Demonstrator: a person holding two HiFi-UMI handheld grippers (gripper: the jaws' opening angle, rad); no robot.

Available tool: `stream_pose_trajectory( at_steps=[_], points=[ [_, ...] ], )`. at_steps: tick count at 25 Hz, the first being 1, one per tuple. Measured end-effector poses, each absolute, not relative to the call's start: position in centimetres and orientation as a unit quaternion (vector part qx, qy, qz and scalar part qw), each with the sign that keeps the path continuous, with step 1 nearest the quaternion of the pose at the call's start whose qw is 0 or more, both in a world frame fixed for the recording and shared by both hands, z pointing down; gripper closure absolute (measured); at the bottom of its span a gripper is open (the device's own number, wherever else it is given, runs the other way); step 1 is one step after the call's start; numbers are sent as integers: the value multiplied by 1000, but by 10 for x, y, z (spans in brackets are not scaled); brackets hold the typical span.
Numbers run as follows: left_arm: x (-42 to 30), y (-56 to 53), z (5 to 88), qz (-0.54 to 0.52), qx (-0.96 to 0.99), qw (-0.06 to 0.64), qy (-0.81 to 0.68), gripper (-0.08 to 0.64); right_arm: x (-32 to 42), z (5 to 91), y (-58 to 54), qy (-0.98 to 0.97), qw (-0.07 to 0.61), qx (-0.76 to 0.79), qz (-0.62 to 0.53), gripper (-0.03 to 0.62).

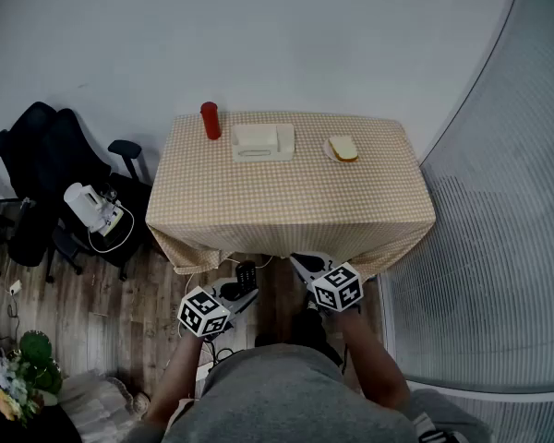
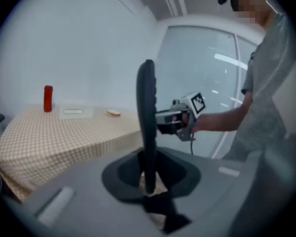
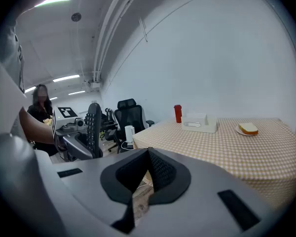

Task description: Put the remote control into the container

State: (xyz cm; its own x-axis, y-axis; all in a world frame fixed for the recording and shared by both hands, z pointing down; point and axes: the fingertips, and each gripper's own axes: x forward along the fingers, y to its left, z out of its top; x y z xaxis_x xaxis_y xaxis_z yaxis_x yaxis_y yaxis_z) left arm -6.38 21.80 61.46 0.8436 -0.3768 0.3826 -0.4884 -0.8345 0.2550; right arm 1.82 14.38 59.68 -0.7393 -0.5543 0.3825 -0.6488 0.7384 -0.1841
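I noted the left gripper (image 2: 148, 179) pinching the lower end of the remote control (image 2: 147, 112), a slim black slab with rows of raised buttons. Its long axis stood upright, narrow edge to that camera, held short of the gingham-covered desk (image 1: 286, 201). The right gripper (image 3: 147, 164) was pressed together, empty. The container (image 1: 263, 142), a white rectangular tray, sat near the desk's far side
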Motion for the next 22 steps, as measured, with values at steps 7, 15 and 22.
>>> stream_pose_trajectory(
  at_steps=[7, 15, 22],
  points=[
    [-61, 223, 620, 166, 944, 173, -227, 500, 14, 591, 146, -923, 150, 323, 146, 577],
    [-63, 221, 616, 167, 944, 179, -223, 500, 12, 589, 146, -922, 159, 321, 150, 577],
    [-63, 213, 604, 159, 945, 180, -221, 500, 9, 585, 142, -922, 164, 316, 150, 577]
  ],
)
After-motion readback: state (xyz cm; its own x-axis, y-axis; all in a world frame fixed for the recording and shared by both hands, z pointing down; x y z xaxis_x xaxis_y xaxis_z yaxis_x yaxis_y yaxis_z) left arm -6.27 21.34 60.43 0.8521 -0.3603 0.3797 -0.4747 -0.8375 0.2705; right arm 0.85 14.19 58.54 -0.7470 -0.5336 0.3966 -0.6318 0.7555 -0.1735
